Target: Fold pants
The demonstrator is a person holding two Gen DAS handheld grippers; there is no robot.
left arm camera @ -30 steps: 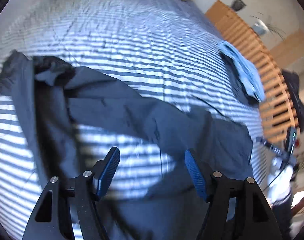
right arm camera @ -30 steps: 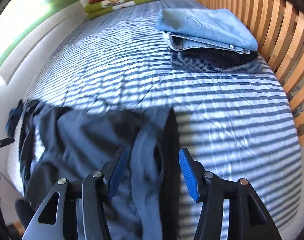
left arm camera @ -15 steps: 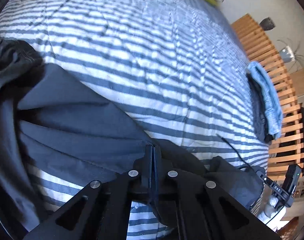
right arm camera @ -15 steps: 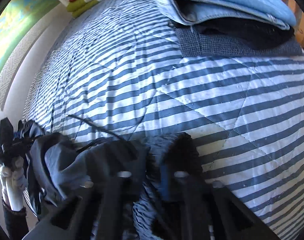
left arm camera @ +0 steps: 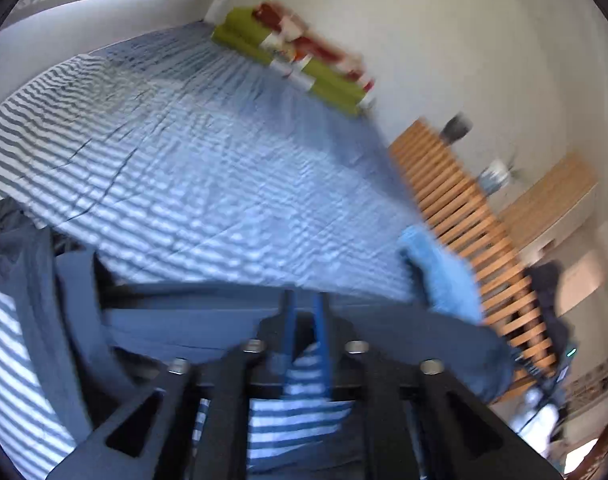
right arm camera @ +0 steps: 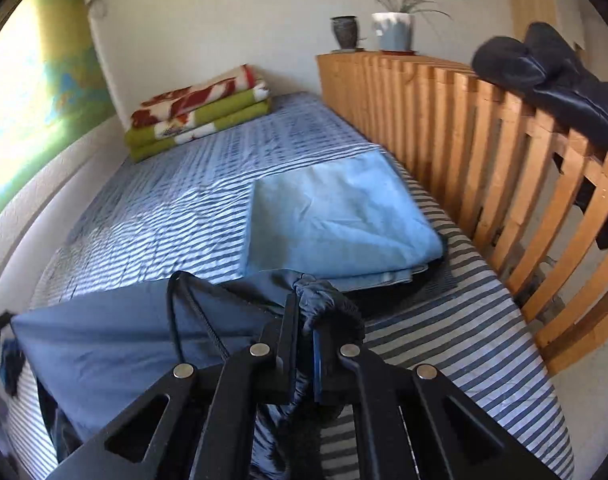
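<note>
Left wrist view: sits just behind the left hand-held gripper (left arm camera: 304, 320), tilted down and rolled, facing along the striped bed (left arm camera: 208, 168) toward the folded blankets (left arm camera: 304, 68) at the far wall. Blurred. The dark pants (left arm camera: 176, 332) fill the near bottom edge.

Right wrist view: just behind the right hand-held gripper (right arm camera: 304, 332), looking down the same bed (right arm camera: 176, 208) from the side by the wooden slat rail (right arm camera: 483, 152), sharper.

Shared by both: bed cover, blankets (right arm camera: 200, 112), light blue folded stack (left arm camera: 443, 276) (right arm camera: 343, 216), slat rail (left arm camera: 463, 208), pots on its top (right arm camera: 391, 28), pants (right arm camera: 124, 340) close under each lens
</note>
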